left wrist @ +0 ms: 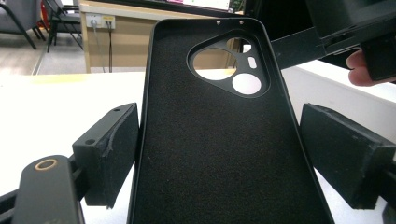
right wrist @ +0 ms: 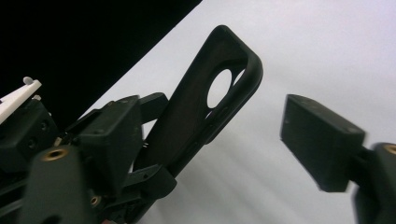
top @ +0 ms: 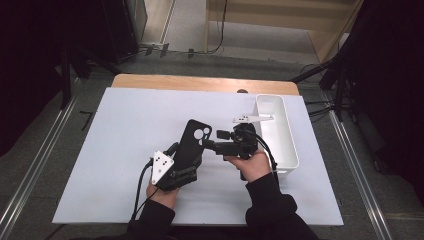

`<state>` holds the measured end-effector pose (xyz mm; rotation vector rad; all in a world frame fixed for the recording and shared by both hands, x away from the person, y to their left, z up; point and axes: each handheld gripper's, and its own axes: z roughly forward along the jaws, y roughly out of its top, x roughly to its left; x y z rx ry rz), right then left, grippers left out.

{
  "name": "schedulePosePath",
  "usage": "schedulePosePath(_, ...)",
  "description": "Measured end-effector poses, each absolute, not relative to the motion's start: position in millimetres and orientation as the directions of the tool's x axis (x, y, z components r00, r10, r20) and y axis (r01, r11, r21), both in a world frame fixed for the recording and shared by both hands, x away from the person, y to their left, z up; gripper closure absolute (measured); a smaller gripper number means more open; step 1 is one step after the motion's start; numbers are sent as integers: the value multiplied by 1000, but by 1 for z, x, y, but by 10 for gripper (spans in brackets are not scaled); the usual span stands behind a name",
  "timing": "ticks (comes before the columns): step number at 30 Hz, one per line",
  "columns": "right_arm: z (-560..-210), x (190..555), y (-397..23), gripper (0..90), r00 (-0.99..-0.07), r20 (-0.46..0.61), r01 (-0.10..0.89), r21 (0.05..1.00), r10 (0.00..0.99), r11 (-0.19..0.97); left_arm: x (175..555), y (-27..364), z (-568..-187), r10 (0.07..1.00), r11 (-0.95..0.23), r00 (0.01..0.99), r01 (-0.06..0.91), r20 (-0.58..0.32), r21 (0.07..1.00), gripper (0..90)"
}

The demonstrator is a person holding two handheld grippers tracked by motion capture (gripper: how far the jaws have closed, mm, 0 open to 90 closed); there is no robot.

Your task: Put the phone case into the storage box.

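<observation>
bin (top: 285, 140) (white) beside phone case (top: 192, 142)

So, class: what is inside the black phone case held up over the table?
Nothing: the phone case is empty, showing its dark lining and open camera cutouts, with the room visible through them. Its lower end is out of frame.

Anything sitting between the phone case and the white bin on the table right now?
Yes: the right gripper, reaching toward the black phone case from the side of the white bin. The high view shows it; its jaws are open, off the case.
</observation>
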<state>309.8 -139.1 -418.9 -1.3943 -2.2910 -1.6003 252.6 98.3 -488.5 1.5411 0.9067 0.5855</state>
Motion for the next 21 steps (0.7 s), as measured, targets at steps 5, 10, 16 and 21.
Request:
schedulePosePath(5, -421, 314, -136, 225, -599, 480, 674, 735, 641, 80, 252, 96, -489, 814, -2, 568, 217, -124, 976, 138)
schedulePosePath(10, -423, 318, -133, 282, -594, 503, 694, 715, 628, 84, 252, 95, -490, 809, 18, 568, 234, -151, 972, 138)
schedulePosePath(16, -427, 324, -129, 353, -563, 546, 734, 675, 620, 73, 250, 94, -489, 802, 25, 575, 243, -165, 970, 137)
schedulePosePath(21, -429, 328, -128, 391, -547, 561, 751, 657, 621, 67, 249, 91, -490, 801, 26, 576, 238, -163, 971, 137)
